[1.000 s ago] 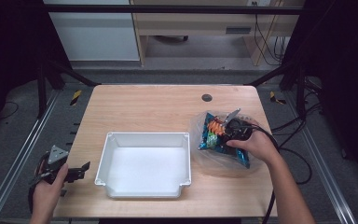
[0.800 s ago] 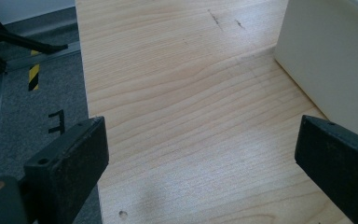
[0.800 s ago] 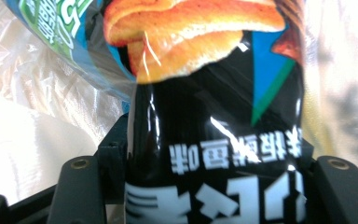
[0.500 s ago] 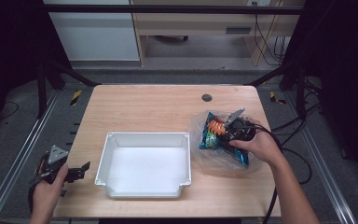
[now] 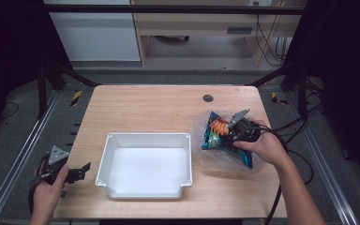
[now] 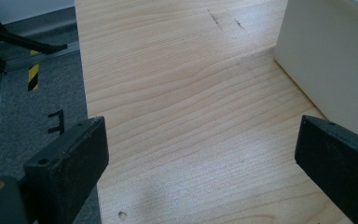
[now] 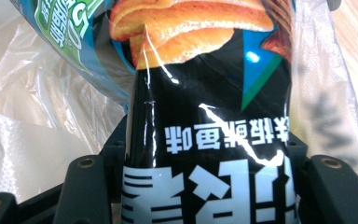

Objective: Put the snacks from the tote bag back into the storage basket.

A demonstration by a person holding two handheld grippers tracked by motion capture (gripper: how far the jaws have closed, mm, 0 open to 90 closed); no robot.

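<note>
Between my right gripper's (image 5: 232, 132) black jaws sits a dark snack packet (image 7: 209, 135), and they have just been closing on it: the right gripper view has the foil pinched from both sides, so I hold it by one end. Its long axis runs straight ahead of that gripper, away from my hand, the printed chips at the far end. A blue-and-green packet (image 7: 70, 37) lies just beside it, up and to the left of the jaws in that view, and both rest inside a crumpled clear plastic bag (image 5: 225, 161) that spreads under and around my right hand (image 5: 262, 145).

From this gripper the white tray (image 5: 143, 187) lies off to the left across the wooden table (image 5: 145, 108), near but not touching the bag. I judge the next move is a lift clear of the plastic and a sideways carry to the tray; the right hand is the nearer one and already has the grip.

My left gripper (image 5: 70, 174) hangs at the table's left edge, jaws wide with nothing between them, the tray's outer wall (image 6: 326, 60) just ahead and to its right.
</note>
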